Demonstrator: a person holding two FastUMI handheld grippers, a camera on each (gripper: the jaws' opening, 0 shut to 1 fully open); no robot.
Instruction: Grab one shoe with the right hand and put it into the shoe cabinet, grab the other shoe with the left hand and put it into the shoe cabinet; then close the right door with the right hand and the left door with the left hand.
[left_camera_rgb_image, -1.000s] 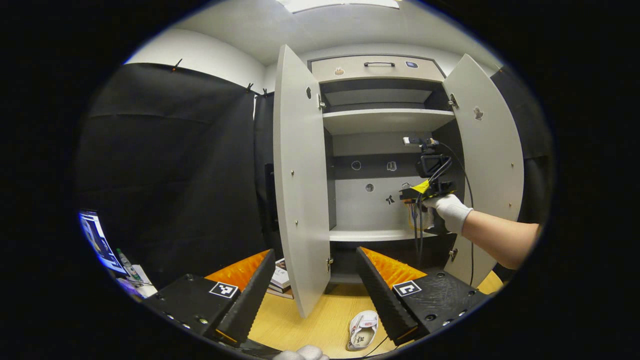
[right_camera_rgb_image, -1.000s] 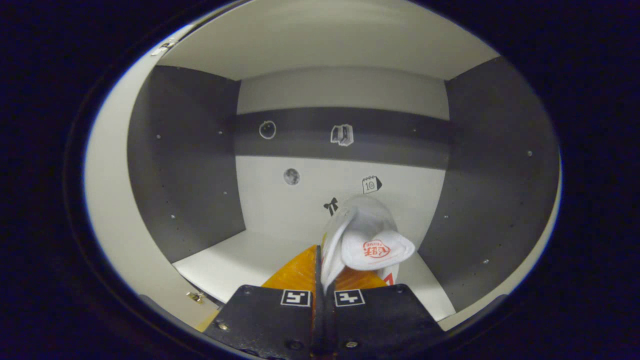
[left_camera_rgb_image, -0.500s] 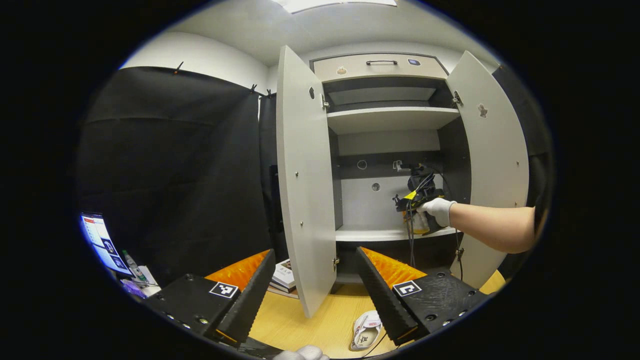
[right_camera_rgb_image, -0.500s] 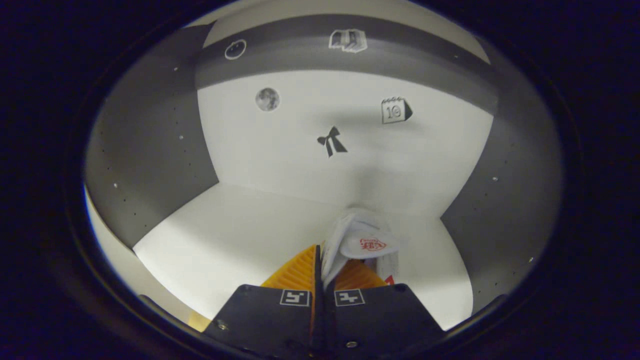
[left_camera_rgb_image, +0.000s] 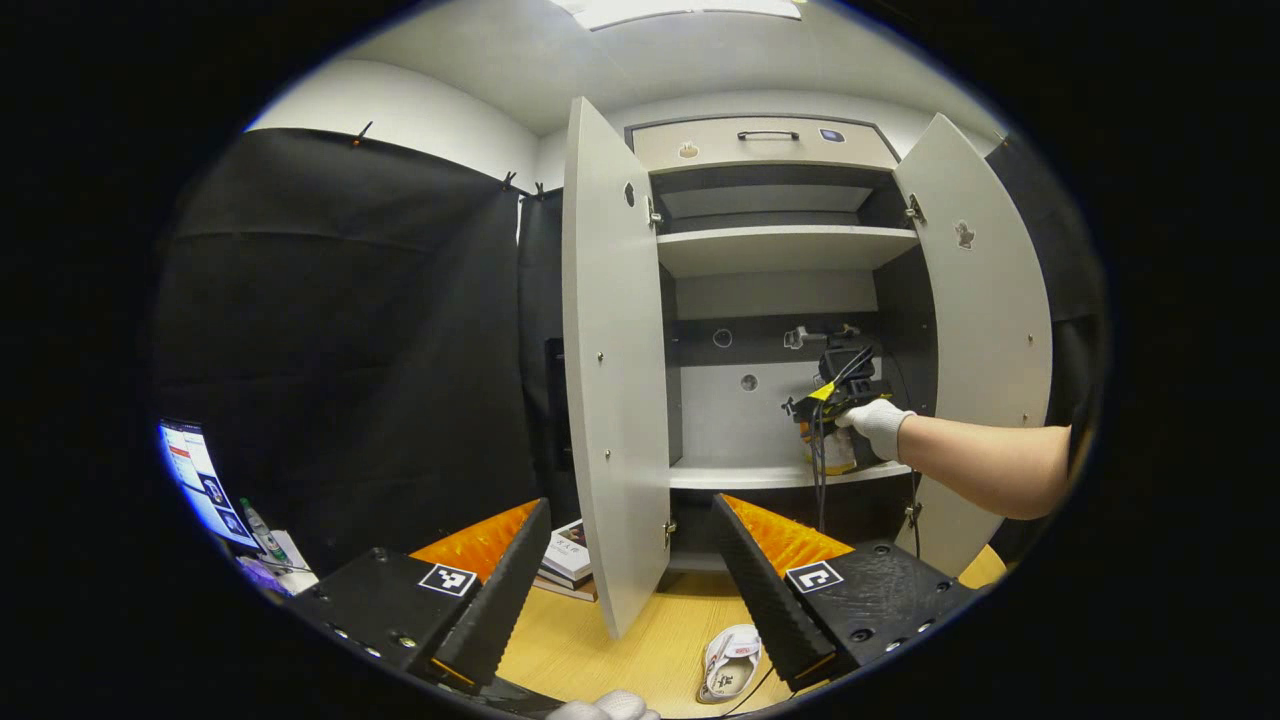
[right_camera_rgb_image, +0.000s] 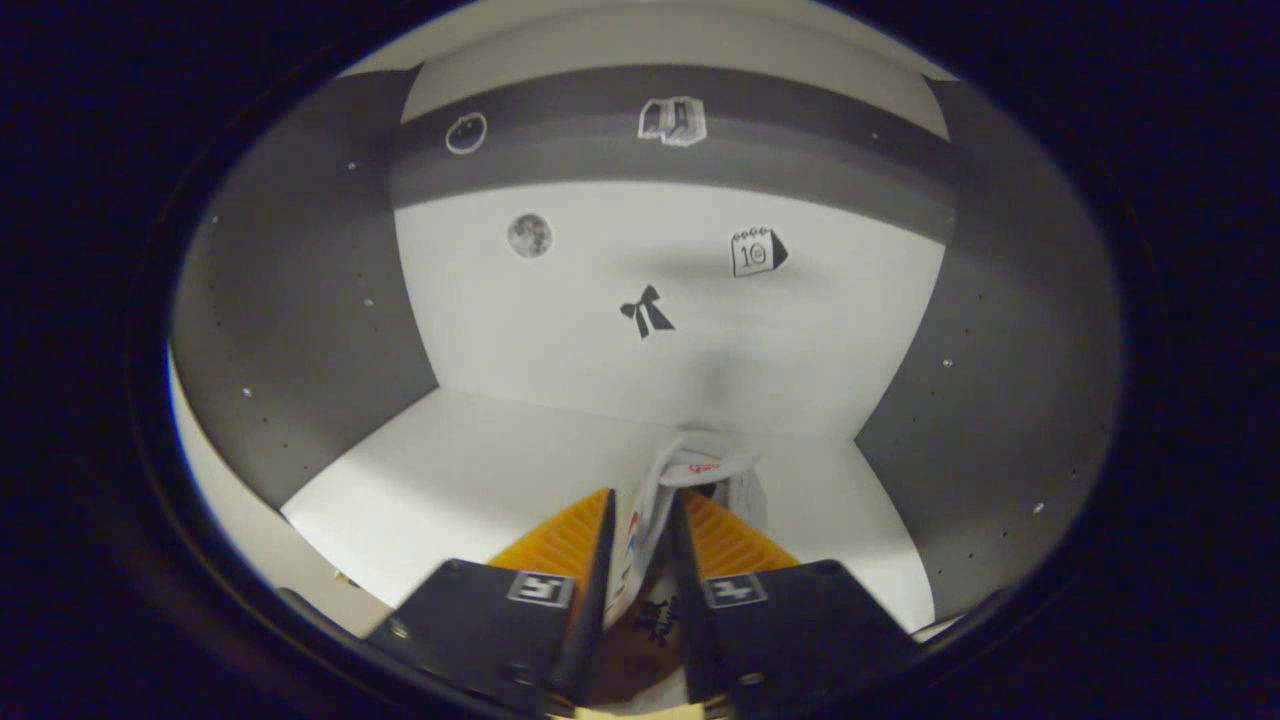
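Right gripper (right_camera_rgb_image: 640, 510) fingers have parted, seemingly releasing shoe (right_camera_rgb_image: 690, 480) onto shelf (right_camera_rgb_image: 480, 480).

Right claw (right_camera_rgb_image: 640, 505) fingers parted, gloved hand (left_camera_rgb_image: 876, 424) reaching forward, left claw (left_camera_rgb_image: 625, 560) spread wide

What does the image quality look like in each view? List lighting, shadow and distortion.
Left gripper view: bright ceiling light, sharp focus, fisheye bowing the cabinet doors outward. Right gripper view: dimmer inside the shoe cabinet, a soft shadow on the back wall above the shoe, shelf edges curved by the lens.
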